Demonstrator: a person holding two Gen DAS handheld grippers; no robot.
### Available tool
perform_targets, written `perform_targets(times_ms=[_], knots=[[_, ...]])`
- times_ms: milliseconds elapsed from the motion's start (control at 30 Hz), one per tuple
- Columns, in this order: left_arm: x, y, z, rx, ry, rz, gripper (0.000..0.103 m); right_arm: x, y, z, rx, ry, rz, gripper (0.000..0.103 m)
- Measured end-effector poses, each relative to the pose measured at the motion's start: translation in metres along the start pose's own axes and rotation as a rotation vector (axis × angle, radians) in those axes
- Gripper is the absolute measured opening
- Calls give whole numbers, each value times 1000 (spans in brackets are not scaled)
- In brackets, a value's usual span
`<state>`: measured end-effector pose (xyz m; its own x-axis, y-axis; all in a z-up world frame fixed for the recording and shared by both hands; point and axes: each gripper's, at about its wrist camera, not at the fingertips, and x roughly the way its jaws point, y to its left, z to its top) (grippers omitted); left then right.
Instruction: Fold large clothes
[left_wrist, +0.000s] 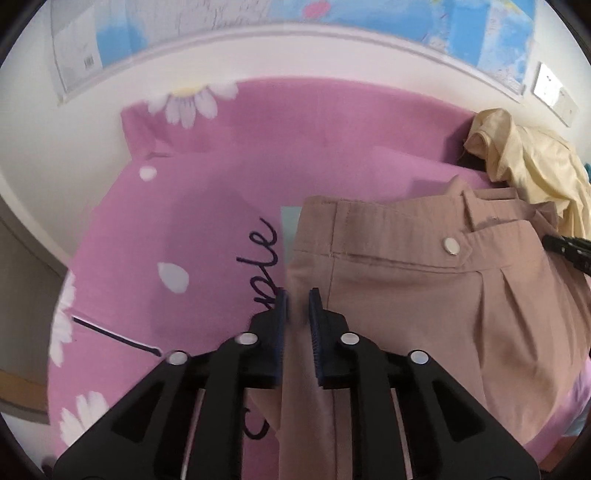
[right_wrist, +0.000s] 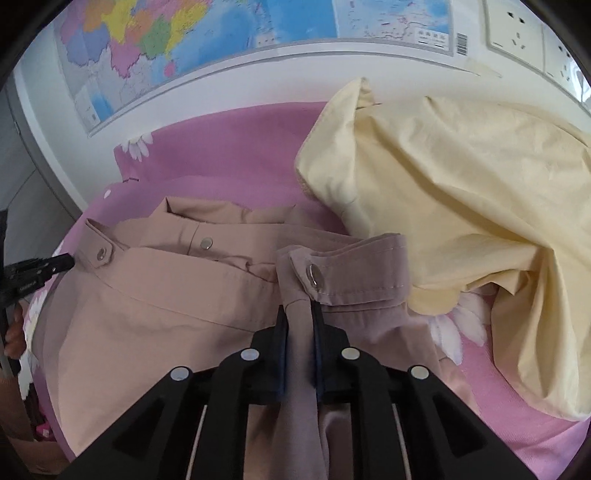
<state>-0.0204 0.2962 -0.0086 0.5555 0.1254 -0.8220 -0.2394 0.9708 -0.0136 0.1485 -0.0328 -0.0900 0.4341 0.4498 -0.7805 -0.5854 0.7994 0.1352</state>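
Left gripper (left_wrist: 298, 295): both blue-padded fingers (left_wrist: 317, 314) stand close together with a fold of the tan garment (left_wrist: 424, 295) running up between them; the pads pinch that fold at the garment's left edge.

Right gripper (right_wrist: 298, 314): fingers (right_wrist: 317, 317) drawn in tight on a strip of the same tan garment just below a cuff-like band with a metal snap (right_wrist: 314, 275). The cloth is clamped between the pads and the band stands raised above the rest of the garment.

The tan garment lies spread across the pink bedsheet (left_wrist: 166, 229), which is printed with white daisies and dark script lettering. Its tabs with metal snaps (left_wrist: 451, 245) lie at the far side, towards the wall. In the left wrist view the right gripper's tip shows at the right edge, beside the garment's far corner; in the right wrist view the left gripper's tip shows at the left edge, next to a snap tab.

A crumpled pale yellow garment (right_wrist: 461, 177) lies on the sheet to the right of the tan one, touching and partly overlapping its right side.

A map poster (right_wrist: 192, 40) hangs on the white wall behind the bed, with wall sockets (right_wrist: 513, 29) to its right
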Motion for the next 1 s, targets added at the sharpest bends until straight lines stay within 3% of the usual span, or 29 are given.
perform_targets(times_ms=[100, 200, 367, 467, 533, 600, 700, 867, 1000], knots=[[-20, -4, -1, 8, -46, -59, 44, -2, -3, 2, 8, 0, 0, 16], [-39, -20, -4, 62, -102, -86, 62, 0, -2, 6, 9, -4, -9, 10], [-30, -50, -10, 143, -85, -105, 64, 16, 13, 20, -40, 19, -46, 8], [-7, -48, -16, 116, -16, -107, 64, 25, 11, 13, -43, 79, -54, 18], [4, -44, -22, 97, 18, -97, 63, 20, 8, 10, -35, 77, -49, 34], [8, -39, -25, 83, 26, -105, 63, 7, 5, 5, -26, 57, -43, 41], [5, -39, -26, 88, 17, -95, 63, -20, 4, -4, -16, 7, -8, 61], [6, -41, -25, 93, 9, -85, 62, -62, 18, -23, -40, -73, 89, 63], [8, -42, -25, 89, 9, -86, 62, -63, 36, -37, -88, -57, 123, 62]])
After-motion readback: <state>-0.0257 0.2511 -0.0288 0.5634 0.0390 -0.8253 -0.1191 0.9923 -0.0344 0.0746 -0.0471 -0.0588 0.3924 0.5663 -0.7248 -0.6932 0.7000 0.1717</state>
